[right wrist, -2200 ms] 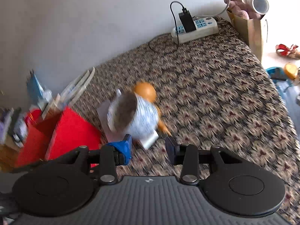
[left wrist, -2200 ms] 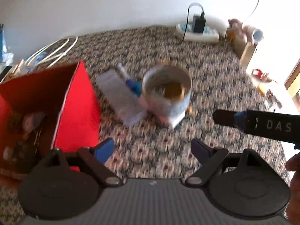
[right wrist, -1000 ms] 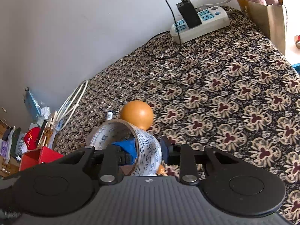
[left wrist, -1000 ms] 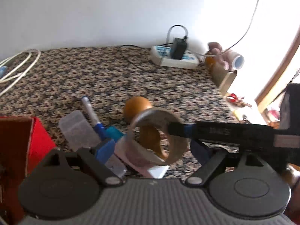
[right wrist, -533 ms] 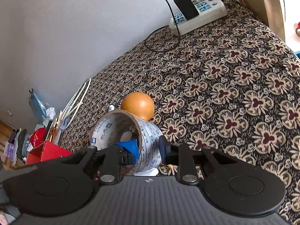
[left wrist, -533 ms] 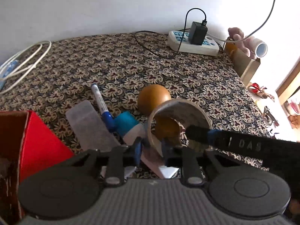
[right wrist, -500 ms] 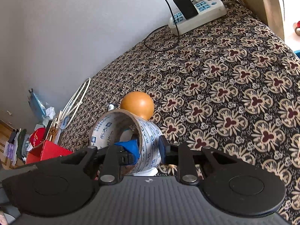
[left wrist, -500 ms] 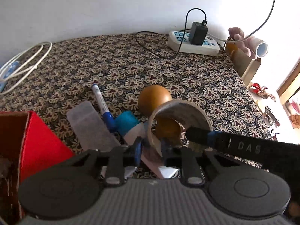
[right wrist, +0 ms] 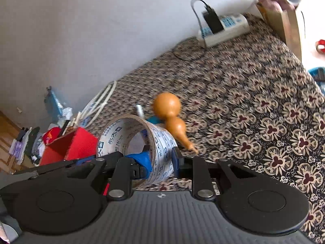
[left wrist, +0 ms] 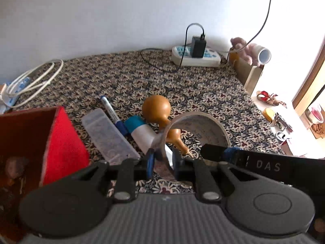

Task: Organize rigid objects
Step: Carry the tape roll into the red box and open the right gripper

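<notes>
I have the left gripper (left wrist: 163, 162) pitched down toward the patterned cloth (left wrist: 121, 81). Its jaws are closing and are almost together on the near wall of the tape roll (left wrist: 215, 128), one finger inside the ring and one outside. I'm placing everything from the gourd (left wrist: 156, 107), which lies on the cloth with its fat bulb away from me and its thin stem toward me. Furthest left of it is the red box (left wrist: 63, 142). Next come a clear plastic case (left wrist: 107, 136), a blue marker (left wrist: 110, 111) and a white bottle with a teal cap (left wrist: 140, 132), which lies just beside the gourd's neck. The tape roll is in front of the gourd and a little to its right. It is up on edge, its hollow faces my left camera, and I can see the gourd's neck through the ring. My right gripper (right wrist: 161, 158) also tilts down. It is nearly closed on the opposite side of the roll (right wrist: 162, 140), with the blue pad inside and the other finger on the printed outer face. From that camera the gourd (right wrist: 168, 105) sits just behind the roll and the red box (right wrist: 81, 142) is off to its left. Two seconds ago the roll's opening faced upward and both grippers were spread. A second ago the left jaws were still wide open, and only the right was closing on the roll.
</notes>
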Demonstrator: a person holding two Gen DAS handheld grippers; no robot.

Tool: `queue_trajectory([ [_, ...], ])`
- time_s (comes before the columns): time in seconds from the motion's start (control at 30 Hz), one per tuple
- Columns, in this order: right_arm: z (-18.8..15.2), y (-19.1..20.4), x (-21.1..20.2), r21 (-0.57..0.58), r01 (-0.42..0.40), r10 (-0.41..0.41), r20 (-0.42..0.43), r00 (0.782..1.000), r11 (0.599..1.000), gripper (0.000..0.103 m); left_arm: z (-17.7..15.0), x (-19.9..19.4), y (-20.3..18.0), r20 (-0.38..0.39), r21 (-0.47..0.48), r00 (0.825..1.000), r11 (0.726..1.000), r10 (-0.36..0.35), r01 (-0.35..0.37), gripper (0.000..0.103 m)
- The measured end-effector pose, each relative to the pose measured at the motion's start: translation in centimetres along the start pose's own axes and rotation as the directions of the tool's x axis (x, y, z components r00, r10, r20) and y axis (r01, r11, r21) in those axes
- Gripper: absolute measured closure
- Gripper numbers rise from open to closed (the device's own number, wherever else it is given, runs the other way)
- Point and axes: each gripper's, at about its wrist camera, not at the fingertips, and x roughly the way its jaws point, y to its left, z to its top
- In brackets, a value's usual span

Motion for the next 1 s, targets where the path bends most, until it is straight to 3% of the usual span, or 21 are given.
queue_trajectory([
  [0.23, 0.6, 5.0, -1.8, -0.081, -0.093, 0.098, 0.05, 0.994, 0.992, 0.099, -0.2, -6.0, 1.8, 0.118, -0.032, 0.992, 0.998, 0.053, -0.049, 0.089],
  [0.5, 0.1, 13.0, 0.5, -0.183, -0.146, 0.157, 0.046, 0.987, 0.972, 0.099, 0.4, -11.1, 8.4, 0.224, -0.078, 0.97, 0.994, 0.094, -0.078, 0.089],
  [0.7, -2.7, 19.5, 6.0, -0.232, -0.127, 0.126, -0.02, 0.992, 0.964, 0.1, -1.1, -11.6, 16.6, 0.18, -0.101, 0.976, 0.989, 0.121, -0.104, 0.09],
  [0.8, -3.9, 21.7, 9.5, -0.205, -0.126, 0.108, -0.098, 0.989, 0.971, 0.1, -2.4, -11.1, 20.6, 0.134, -0.107, 0.981, 0.986, 0.141, -0.128, 0.092],
  [1.0, -6.7, 24.5, 15.3, -0.137, -0.104, 0.061, -0.288, 0.956, 0.985, 0.1, -4.8, -9.5, 26.7, 0.021, -0.068, 0.985, 0.983, 0.172, -0.17, 0.092],
])
